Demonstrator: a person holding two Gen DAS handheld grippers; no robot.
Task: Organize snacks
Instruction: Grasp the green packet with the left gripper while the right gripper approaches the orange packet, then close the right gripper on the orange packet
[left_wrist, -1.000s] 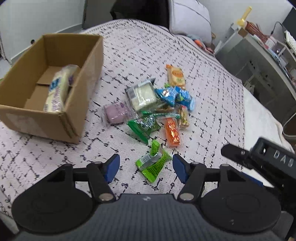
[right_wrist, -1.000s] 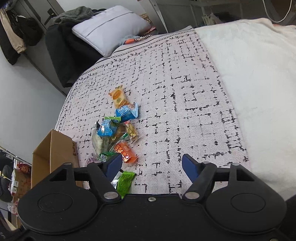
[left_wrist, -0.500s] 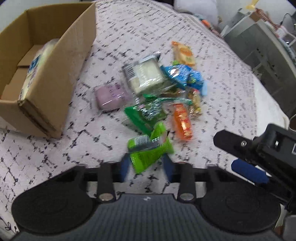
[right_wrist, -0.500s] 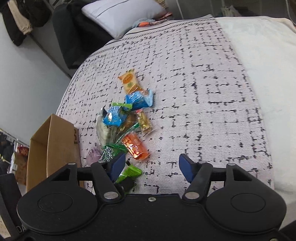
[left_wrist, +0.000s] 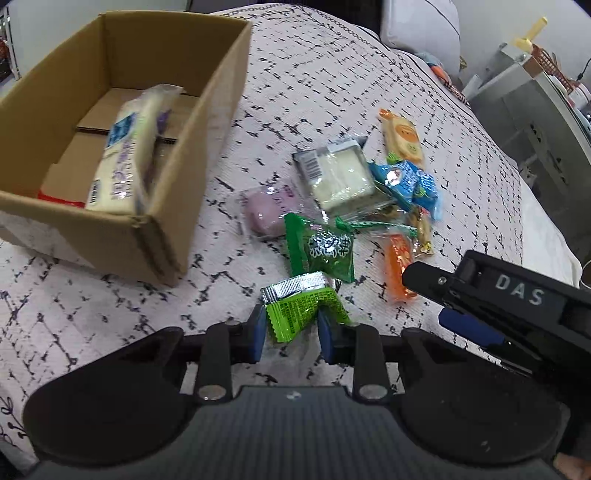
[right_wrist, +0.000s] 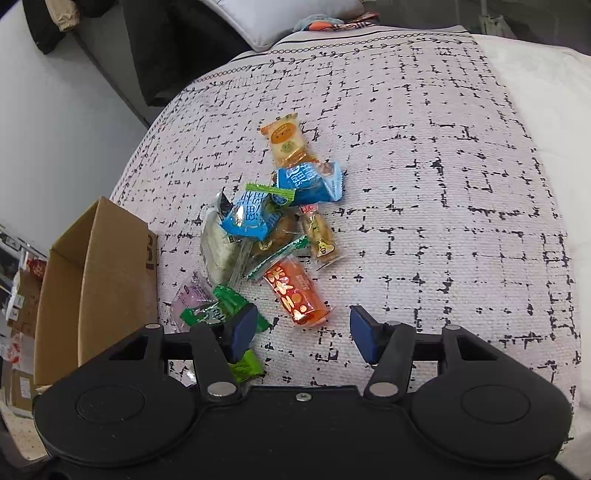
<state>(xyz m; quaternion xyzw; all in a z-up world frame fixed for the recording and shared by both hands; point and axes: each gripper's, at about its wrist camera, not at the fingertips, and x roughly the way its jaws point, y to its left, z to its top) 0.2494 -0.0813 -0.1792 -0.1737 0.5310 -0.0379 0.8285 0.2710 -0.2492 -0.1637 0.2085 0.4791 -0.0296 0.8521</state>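
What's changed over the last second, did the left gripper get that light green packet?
Yes. The left gripper, open around the light green packet a second ago, has shut on it. The right gripper has moved closer to the pile, jaws still open and empty, now near the orange packet. The cardboard box and the other snacks stayed put.

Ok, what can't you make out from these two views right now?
- Box contents: left view, near wall hides the floor beneath the white pack; right view shows only its outside.
- Held green packet: right view, the right gripper's finger covers most.
- Brown snack: buried under blue wrappers.
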